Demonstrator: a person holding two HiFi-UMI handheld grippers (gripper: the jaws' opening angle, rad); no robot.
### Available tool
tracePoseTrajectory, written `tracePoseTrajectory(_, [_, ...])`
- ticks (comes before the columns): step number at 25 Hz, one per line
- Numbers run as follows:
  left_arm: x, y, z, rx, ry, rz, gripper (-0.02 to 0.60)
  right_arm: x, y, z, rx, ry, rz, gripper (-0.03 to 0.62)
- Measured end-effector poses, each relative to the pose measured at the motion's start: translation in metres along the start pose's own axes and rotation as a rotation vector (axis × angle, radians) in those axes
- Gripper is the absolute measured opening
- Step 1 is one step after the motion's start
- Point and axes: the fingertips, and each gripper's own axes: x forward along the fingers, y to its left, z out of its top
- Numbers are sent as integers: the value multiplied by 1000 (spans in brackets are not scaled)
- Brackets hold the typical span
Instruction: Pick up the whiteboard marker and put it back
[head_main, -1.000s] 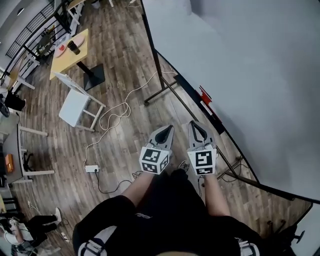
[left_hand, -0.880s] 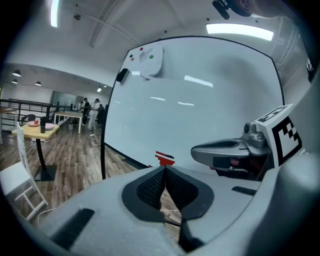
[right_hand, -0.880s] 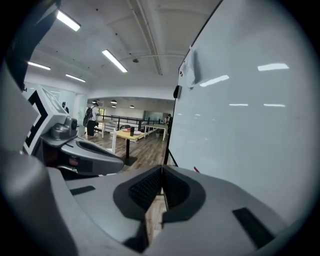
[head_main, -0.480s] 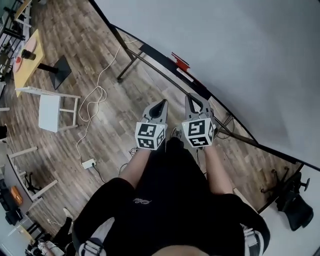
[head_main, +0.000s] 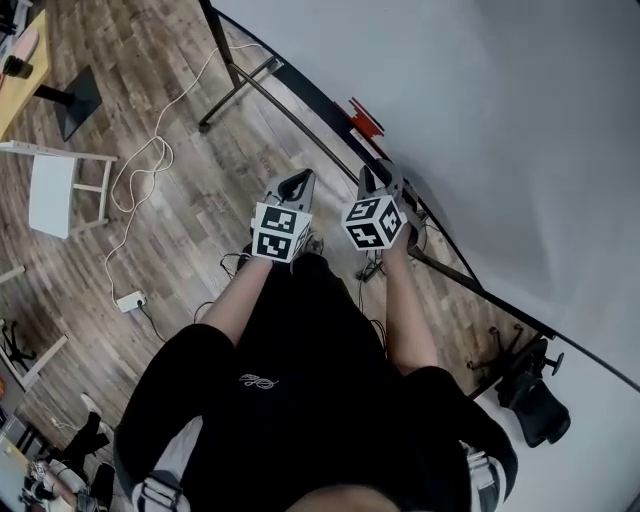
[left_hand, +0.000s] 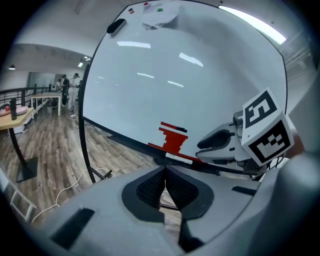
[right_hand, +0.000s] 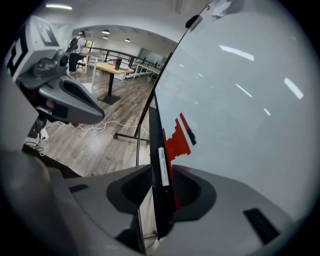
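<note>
Approach to the marker ledge (right_hand: 151, 120) of a whiteboard (head_main: 480, 110). The person stood close before the board with both forearms extended. The two grippers were side by side, not touching, and aimed at the board's lower edge.

The whiteboard marker (left_hand: 178, 158), a dark barrel with a pale label, lay lengthwise on the ledge at the foot of the board. It sat just below a red stepped piece (left_hand: 171, 141) on the board face. Lying flat there, it offered both long sides to a pinch.

The right gripper (right_hand: 162, 171) was lined up with the ledge, so that the marker appeared in the gap between its jaws. Those jaws had just been opening and stood wide, with neither pad pressing the barrel. The wide setting probably served to let the pads pass on either side of the barrel before closing. On that reading the pick-up had not yet been made.

The left gripper (left_hand: 165, 172) had its jaw tips together and nothing between them. It pointed at the ledge beside its partner and short of the marker. One light marker likely needed only one grip, which would explain why this tool was kept closed and out of the way.
</note>
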Motion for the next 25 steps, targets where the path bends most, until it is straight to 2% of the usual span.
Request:
tracePoseTrajectory(1, [2, 8, 0, -5, 0, 2, 6, 7, 0, 0, -14, 23, -2, 118])
tracePoseTrajectory(2, [4, 16, 1, -13, 0, 3, 6, 15, 0, 0, -25, 44, -6, 120])
tracePoseTrajectory(6, [11, 42, 0, -41, 12, -3, 6, 41, 2, -6, -48, 132, -30, 95])
tracePoseTrajectory(11, [19, 61, -3, -48, 26, -9, 6, 65, 1, -15, -43, 224, -39, 95])
tracePoseTrajectory(17, [22, 76, -6, -69, 37, 11, 6, 79, 0, -29, -50, 310, -14, 87])
tracePoseTrajectory(25, [19, 90, -15, -84, 51, 67, 6, 91, 2, -31, -58, 319, -10, 57])
